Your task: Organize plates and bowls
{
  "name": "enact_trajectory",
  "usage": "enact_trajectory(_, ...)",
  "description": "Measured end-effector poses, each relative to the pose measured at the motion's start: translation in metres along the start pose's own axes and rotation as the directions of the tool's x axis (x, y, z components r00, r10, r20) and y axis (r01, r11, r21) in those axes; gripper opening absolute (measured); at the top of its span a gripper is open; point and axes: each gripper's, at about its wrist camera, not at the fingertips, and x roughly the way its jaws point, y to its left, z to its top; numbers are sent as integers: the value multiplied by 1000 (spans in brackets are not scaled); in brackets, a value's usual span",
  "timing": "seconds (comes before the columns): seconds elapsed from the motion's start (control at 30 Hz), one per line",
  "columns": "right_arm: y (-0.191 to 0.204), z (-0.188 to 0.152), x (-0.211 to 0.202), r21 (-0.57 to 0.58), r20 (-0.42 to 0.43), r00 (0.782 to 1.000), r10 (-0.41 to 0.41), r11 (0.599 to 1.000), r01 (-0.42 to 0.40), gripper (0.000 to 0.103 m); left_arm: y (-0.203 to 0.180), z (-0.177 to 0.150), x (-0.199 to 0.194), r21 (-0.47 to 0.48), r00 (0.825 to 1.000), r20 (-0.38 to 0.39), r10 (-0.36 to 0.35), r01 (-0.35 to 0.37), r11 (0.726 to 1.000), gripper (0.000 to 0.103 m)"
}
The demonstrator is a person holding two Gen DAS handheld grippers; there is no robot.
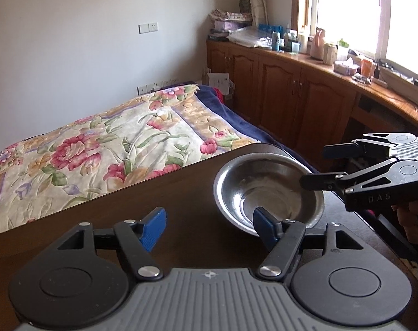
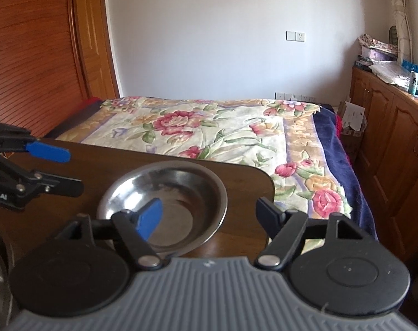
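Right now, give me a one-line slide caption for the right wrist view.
Open right gripper poised over a steel bowl on the dark table, left gripper alongside.

Bowl (image 2: 164, 207) on table (image 2: 104, 162), before bed (image 2: 209, 127)

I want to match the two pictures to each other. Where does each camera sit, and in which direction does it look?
Left wrist: sits on the left gripper, looks across the table toward the bed and the window cabinets; shows its own open fingers, the right gripper and part of a hand.
Right wrist: sits on the right gripper, looks over the table toward the bed and the far wall; shows its own open fingers and the left gripper.
Shared: the metal bowl, table, bed, cabinets.
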Motion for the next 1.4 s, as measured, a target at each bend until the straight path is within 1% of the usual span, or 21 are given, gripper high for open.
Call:
enact_trajectory(0.03,0,-1,1,1,-3,1000,2,1000,-2,75,-1,2,4,5,1000,-10,-4,4,1000,94)
enact_trajectory(0.1,-1,-1,4,8,-10,1000,9,1000,-9,75,-1,5,12,6,1000,-23,-17,17,1000,90)
enact_trajectory(0.17,-1,-1,7,16,-19,1000,19,1000,-18,75,-1,7,18,9,999,-38,-23,24,1000,82)
enact_trajectory(0.23,-2,-1,8,20,-21,999,27,999,-27,75,0,9,25,9,998,-54,-34,35,999,78)
enact_trajectory(0.33,-2,-1,10,26,-27,999,37,999,-37,74,1,9,34,7,996,-78,-30,31,1000,75)
enact_trajectory(0.4,-1,-2,11,34,-34,998,47,998,-46,69,3,9,39,-2,995,-91,-35,35,999,72)
enact_trajectory(0.47,-2,-2,12,44,-43,997,57,998,-56,57,5,9,42,-13,994,-103,-45,44,999,69)
enact_trajectory(0.6,-1,-5,13,62,-56,996,76,995,-73,48,4,10,45,-21,991,-116,-69,67,998,64)
enact_trajectory(0.67,-1,-6,13,65,-62,995,79,995,-75,40,1,11,46,-21,989,-123,-81,79,997,59)
enact_trajectory(0.7,-1,-7,14,65,-65,995,77,995,-73,38,0,11,46,-22,988,-126,-85,83,996,58)
enact_trajectory(0.77,-1,-8,14,69,-70,995,75,995,-70,29,-2,11,47,-25,986,-134,-95,93,995,52)
enact_trajectory(0.93,-4,-10,15,98,-74,994,79,993,-71,23,-1,11,51,-44,982,-155,-109,103,994,51)
enact_trajectory(1.07,-2,-12,16,95,-80,994,80,993,-73,21,-1,9,56,-42,979,-172,-106,100,994,51)
enact_trajectory(1.1,-1,-12,16,92,-79,994,80,993,-72,21,0,9,57,-50,978,-177,-111,104,993,50)
enact_trajectory(1.13,0,-12,16,91,-79,994,78,993,-71,20,0,8,58,-57,976,-181,-117,109,992,47)
enact_trajectory(1.3,-2,-12,14,111,-68,996,63,992,-55,16,-1,7,55,-67,976,-177,-124,114,991,45)
enact_trajectory(1.4,-4,-10,10,126,-60,997,56,991,-48,13,-3,10,48,-57,978,-162,-128,120,991,42)
